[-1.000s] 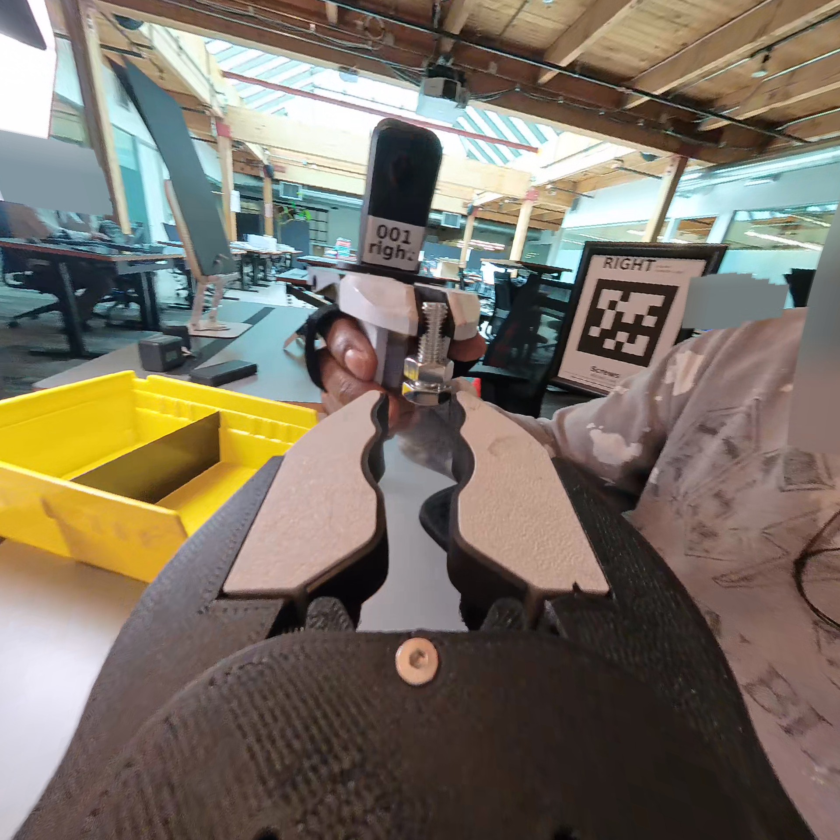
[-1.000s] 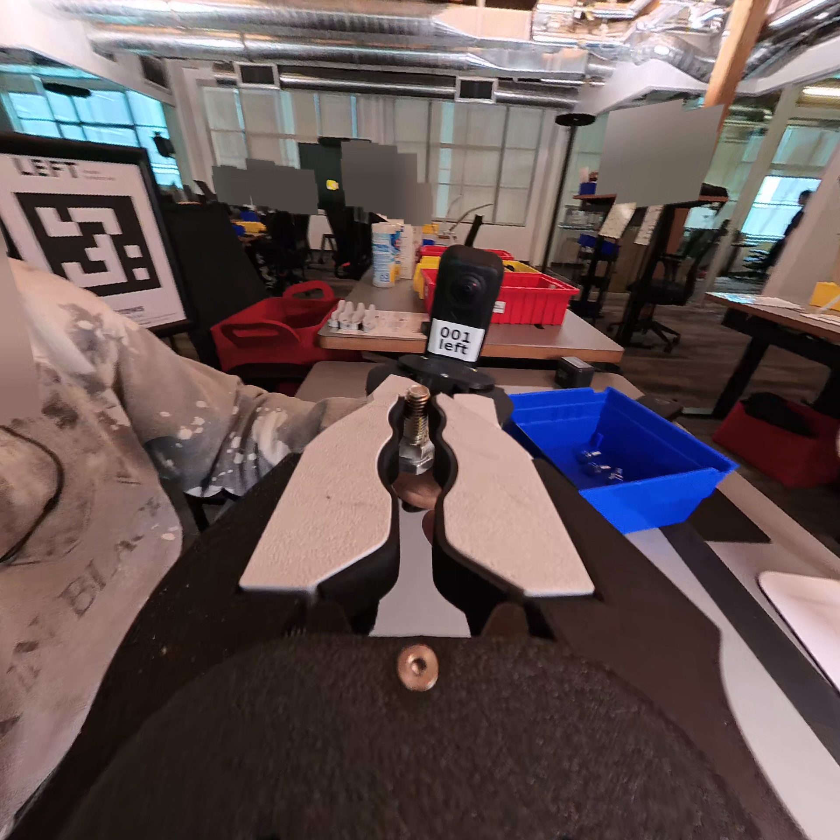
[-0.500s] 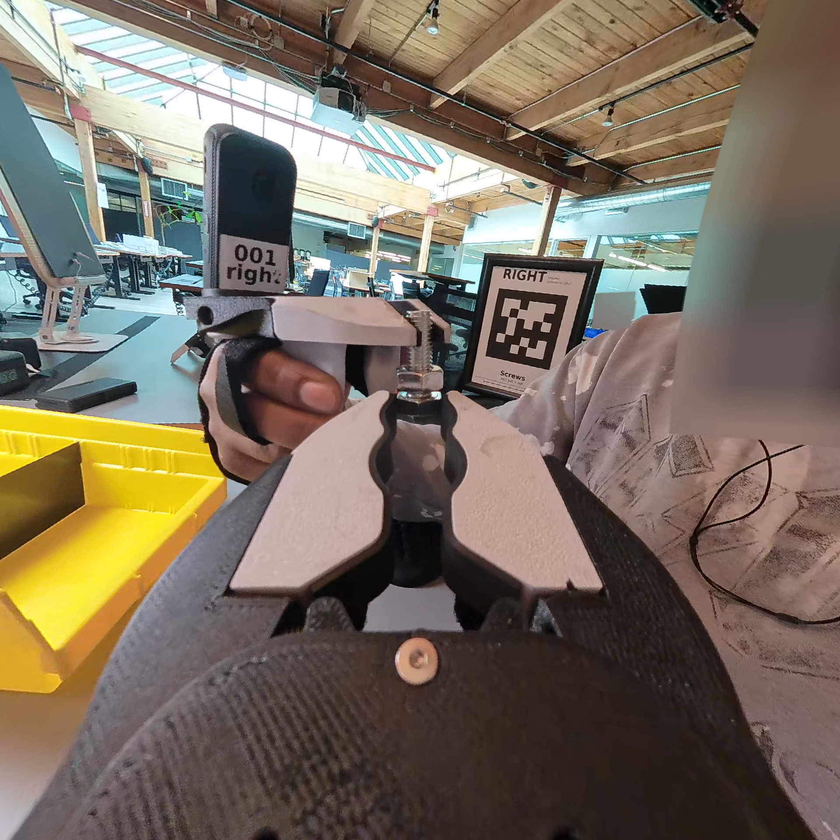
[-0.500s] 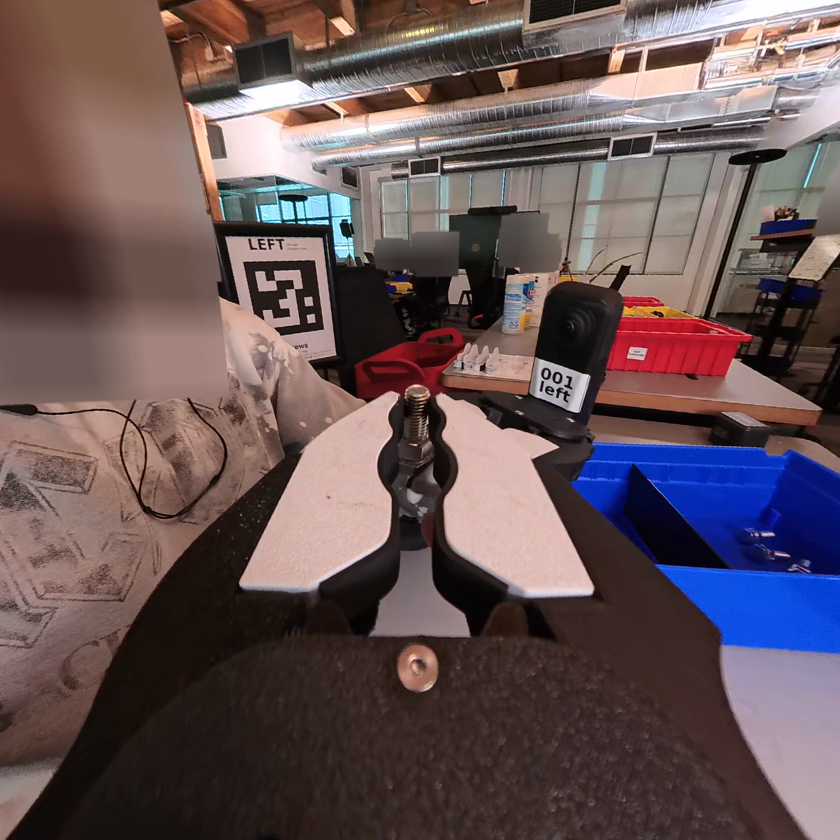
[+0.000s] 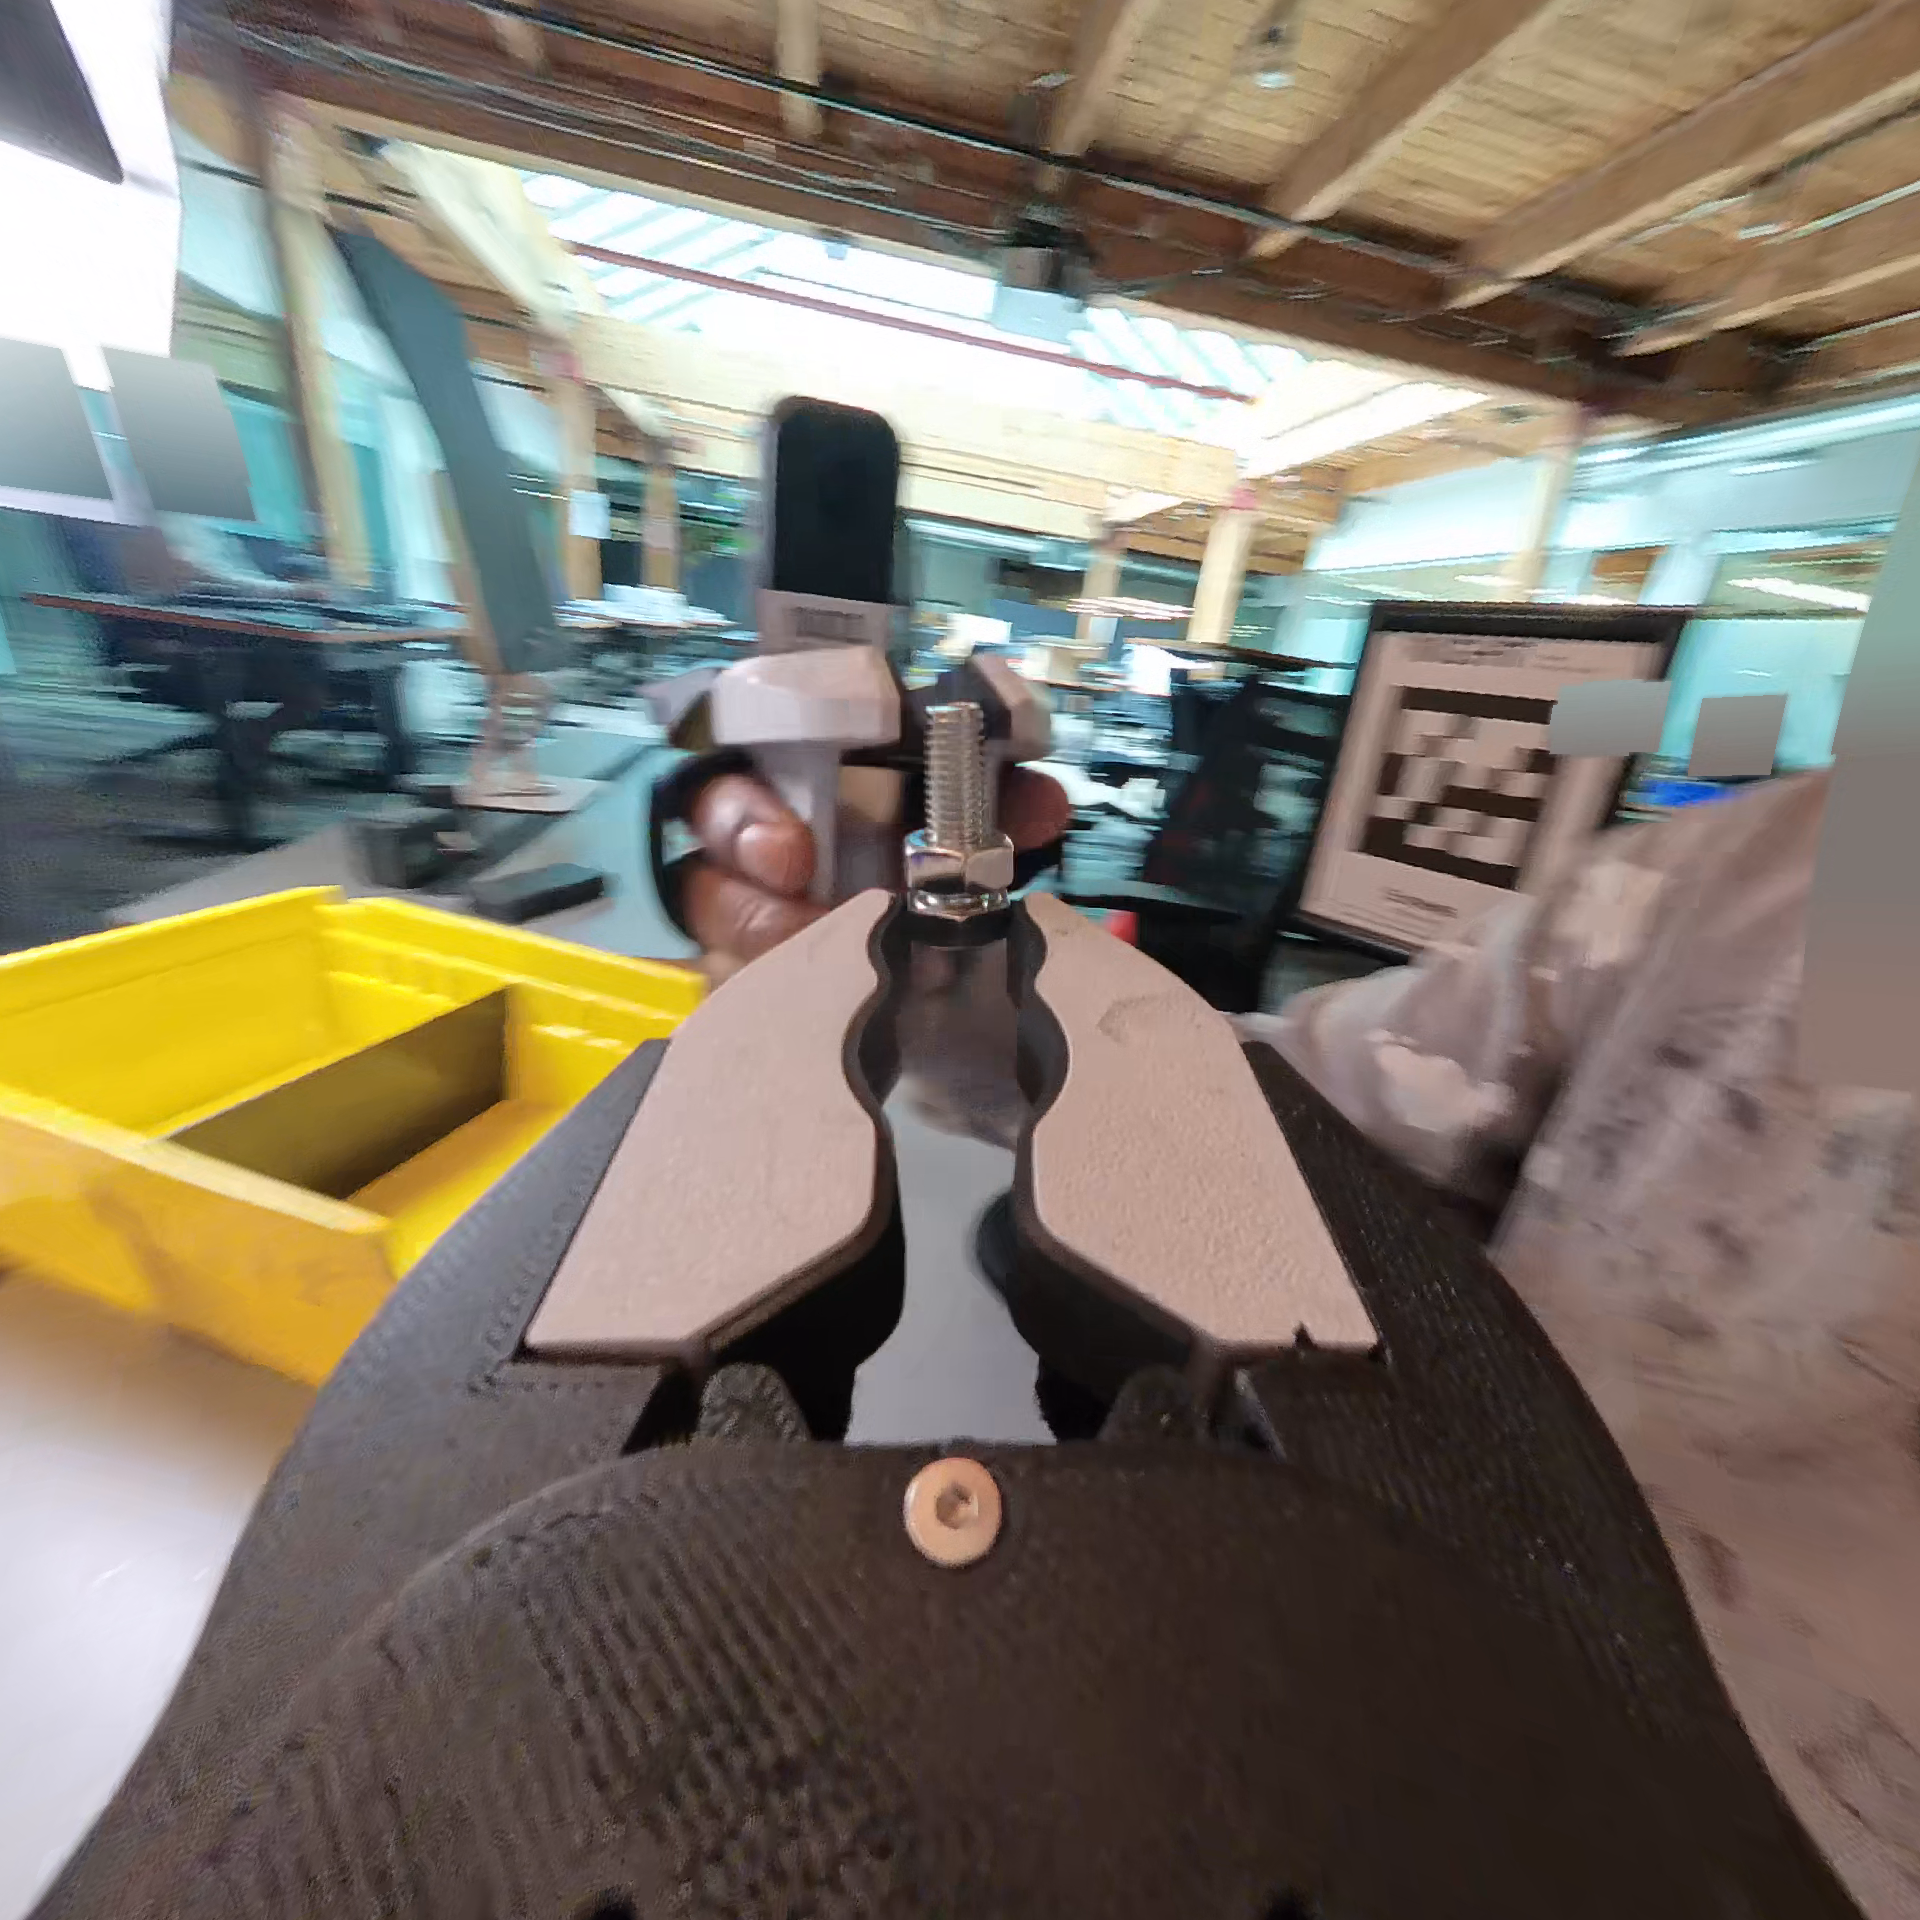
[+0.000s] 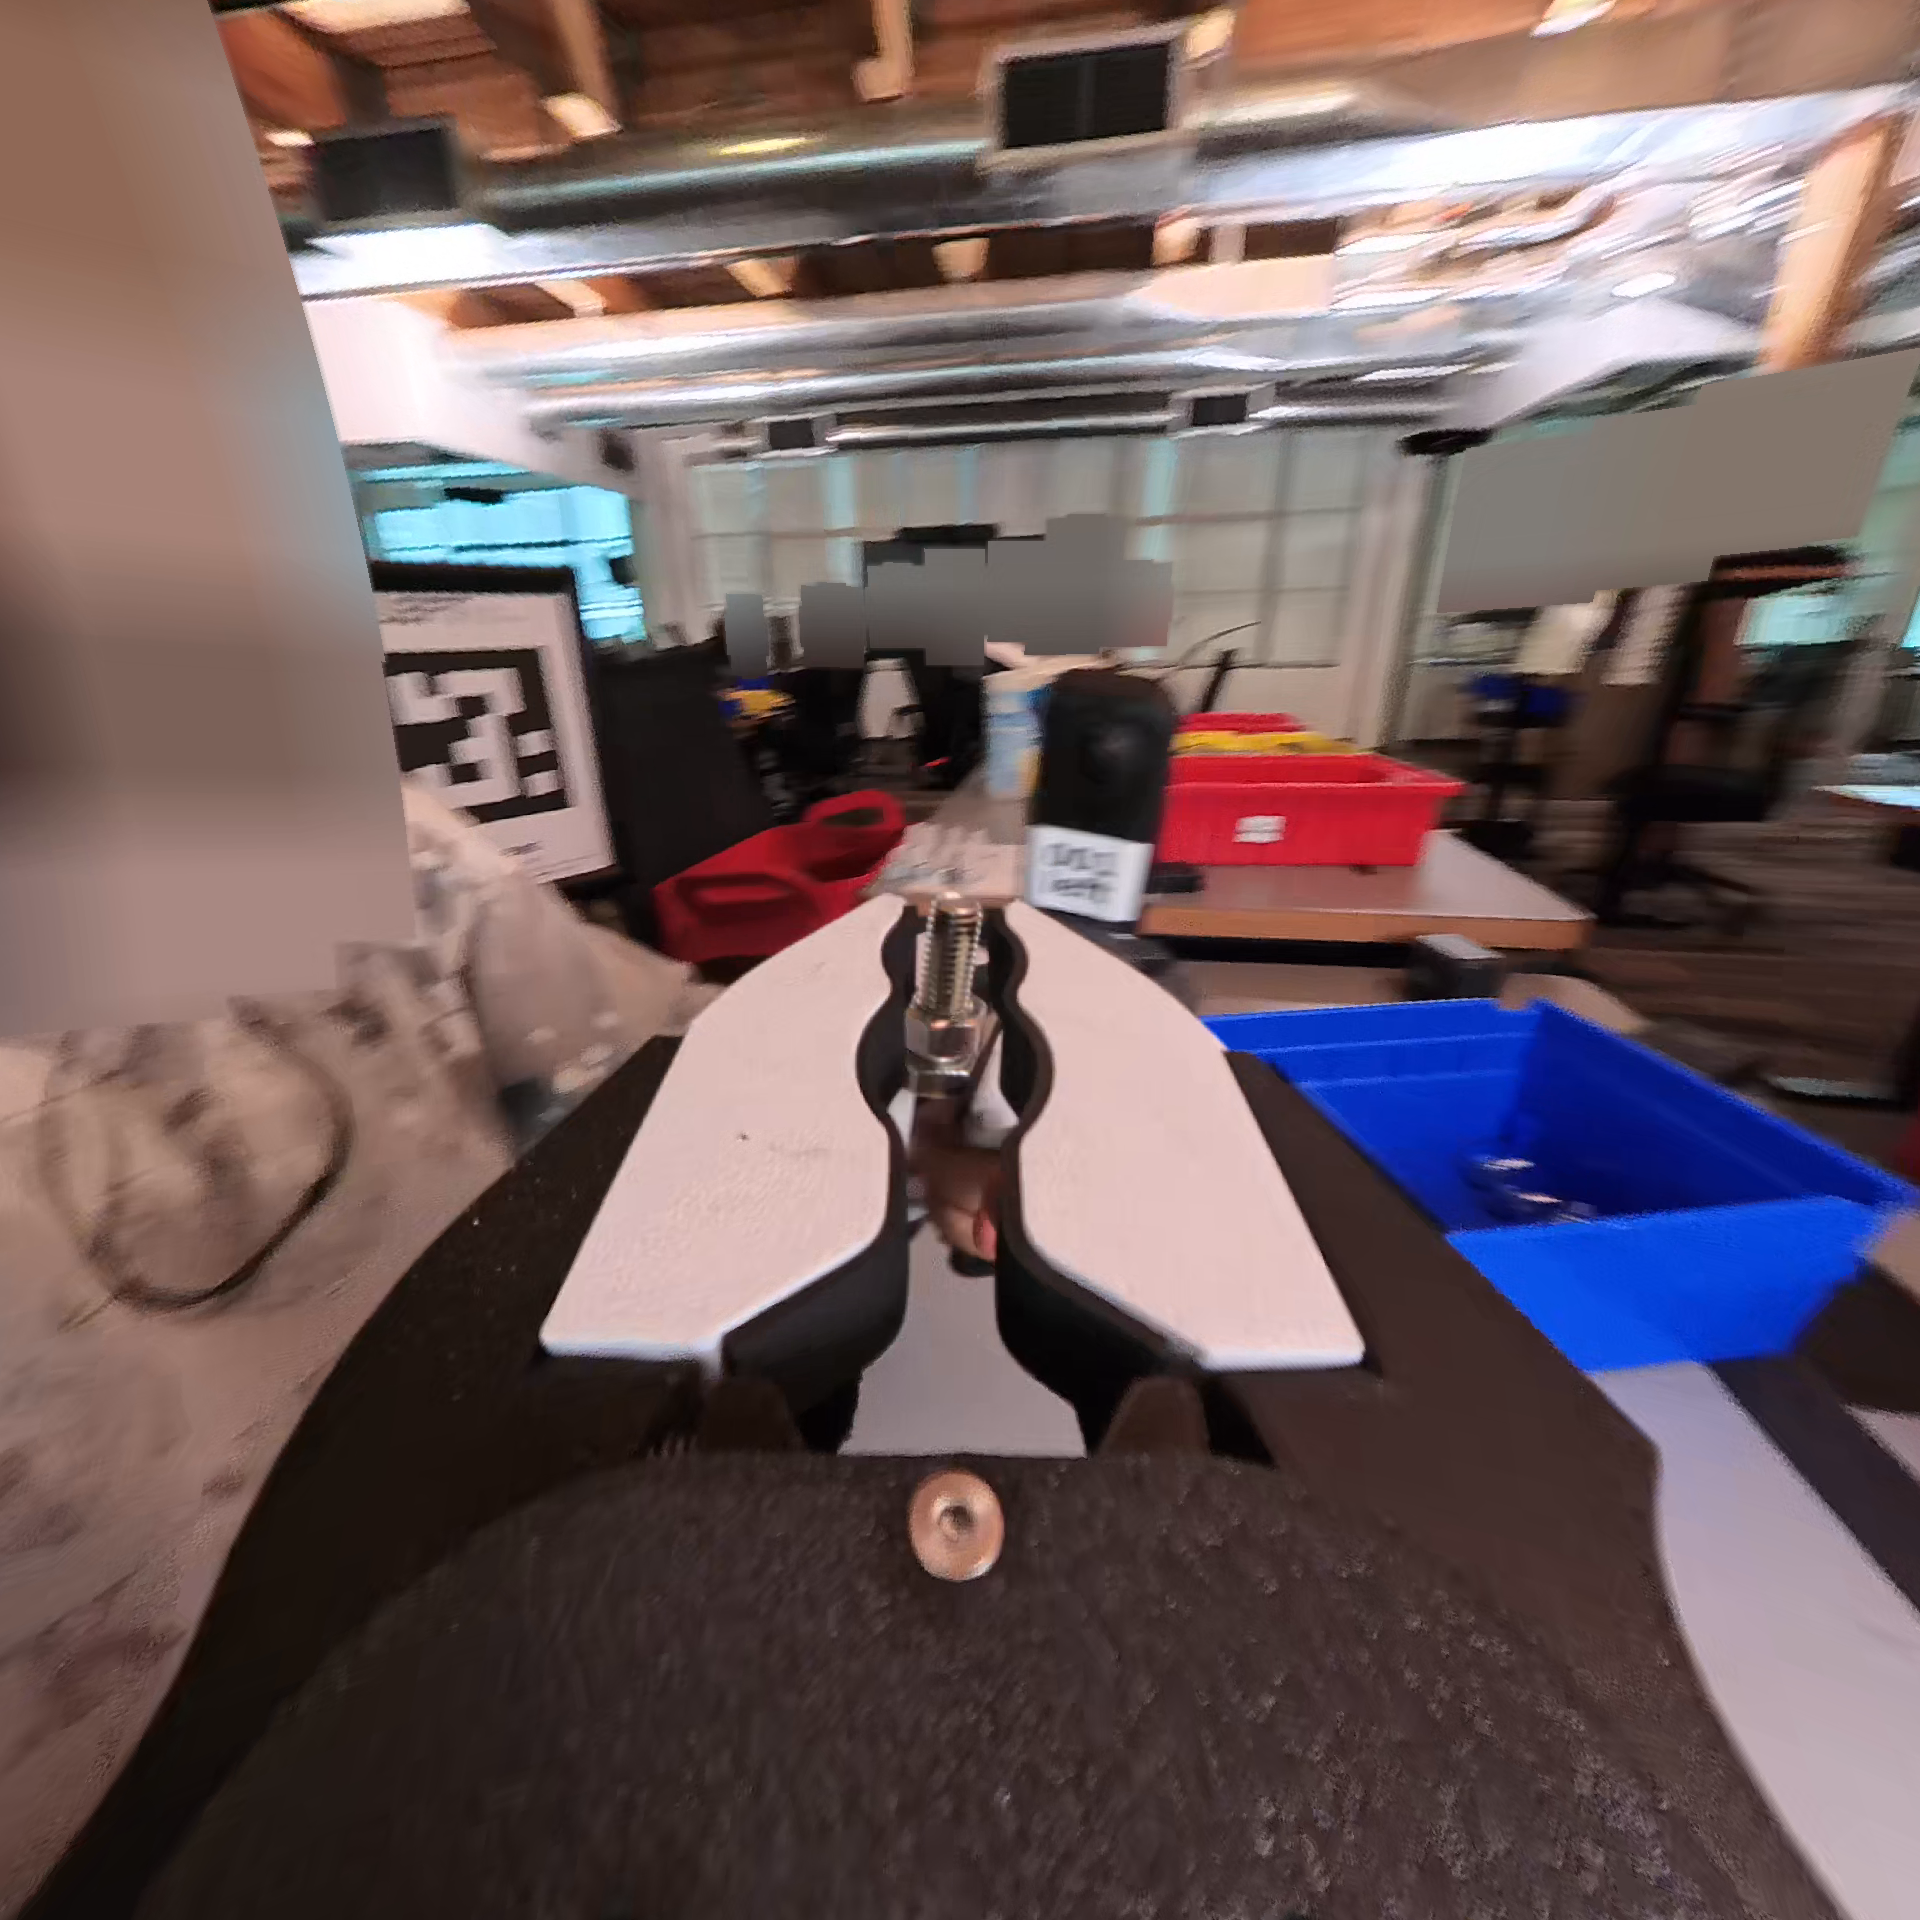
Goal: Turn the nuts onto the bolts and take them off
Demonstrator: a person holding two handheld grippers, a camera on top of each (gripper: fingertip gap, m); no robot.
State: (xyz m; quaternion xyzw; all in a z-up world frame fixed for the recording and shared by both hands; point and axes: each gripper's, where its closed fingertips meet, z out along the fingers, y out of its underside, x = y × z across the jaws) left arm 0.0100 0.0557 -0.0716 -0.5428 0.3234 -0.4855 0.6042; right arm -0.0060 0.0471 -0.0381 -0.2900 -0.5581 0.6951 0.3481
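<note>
A silver bolt (image 5: 951, 769) stands upright between the two grippers, with a hex nut (image 5: 957, 864) low on its thread. My left gripper (image 5: 953, 920) is shut on the bolt's lower end, just under the nut. My right gripper (image 6: 951, 940) is shut on the upper thread of the bolt (image 6: 945, 966), with the nut (image 6: 940, 1039) showing below between its fingers. The right gripper (image 5: 899, 717) also shows in the left wrist view, held in a hand. The left gripper's camera (image 6: 1103, 790) shows behind the bolt. Both views are motion-blurred.
A yellow divided bin (image 5: 208, 1049) sits to the left on the light table. A blue bin (image 6: 1558, 1164) with a few small metal parts sits to the right. The person's patterned sleeve (image 5: 1662, 1091) is close by. Framed marker boards (image 5: 1486, 790) stand behind. Left and right tips are no more than a few centimetres apart.
Both views swung towards the person half a second ago and have swung back, now blurred. The bolt stays held between both grippers, the nut still low on the thread.
</note>
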